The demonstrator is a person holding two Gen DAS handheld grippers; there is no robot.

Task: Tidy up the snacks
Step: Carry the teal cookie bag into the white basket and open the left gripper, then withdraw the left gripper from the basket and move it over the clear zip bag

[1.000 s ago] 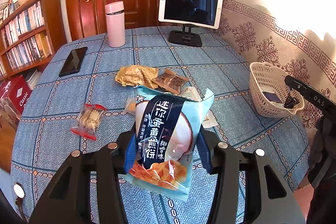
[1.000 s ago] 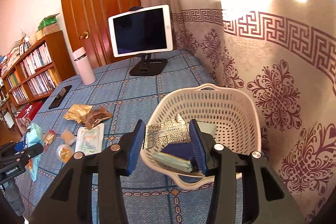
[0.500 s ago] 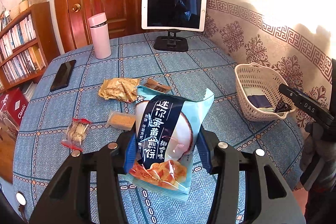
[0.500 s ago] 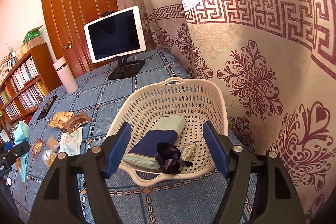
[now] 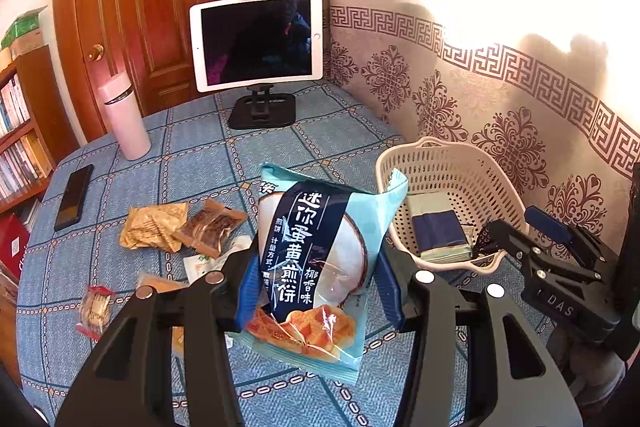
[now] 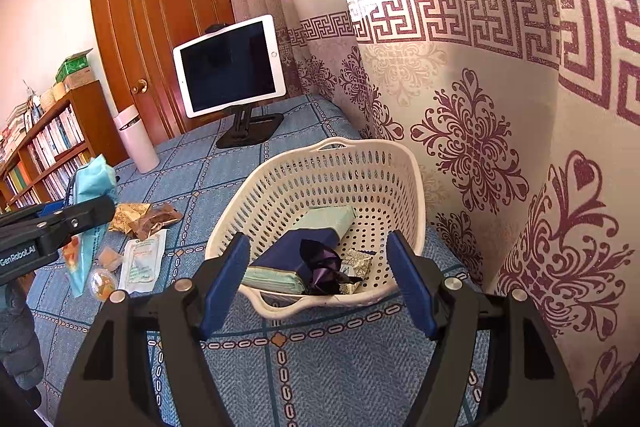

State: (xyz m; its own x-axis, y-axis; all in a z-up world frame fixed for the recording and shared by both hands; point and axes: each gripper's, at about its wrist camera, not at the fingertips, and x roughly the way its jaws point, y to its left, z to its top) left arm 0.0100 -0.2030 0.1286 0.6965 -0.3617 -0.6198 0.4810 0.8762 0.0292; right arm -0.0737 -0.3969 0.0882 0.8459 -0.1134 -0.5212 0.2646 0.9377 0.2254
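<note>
left gripper (image 5: 320, 279) clamped, right gripper (image 6: 320, 283) fingers (image 6: 412, 287) spread

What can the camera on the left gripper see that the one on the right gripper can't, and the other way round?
Only the left view shows the black phone and the printed front of the blue snack bag clamped in the left gripper. Only the right view shows the round clear-wrapped snack and the right gripper open and empty. Both show the white basket, tablet and pink flask.

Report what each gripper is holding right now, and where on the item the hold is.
The left gripper is shut on the light blue snack bag, pads clamped on its two side edges at the lower half. The right gripper holds nothing; its jaws stand apart before the basket.
</note>
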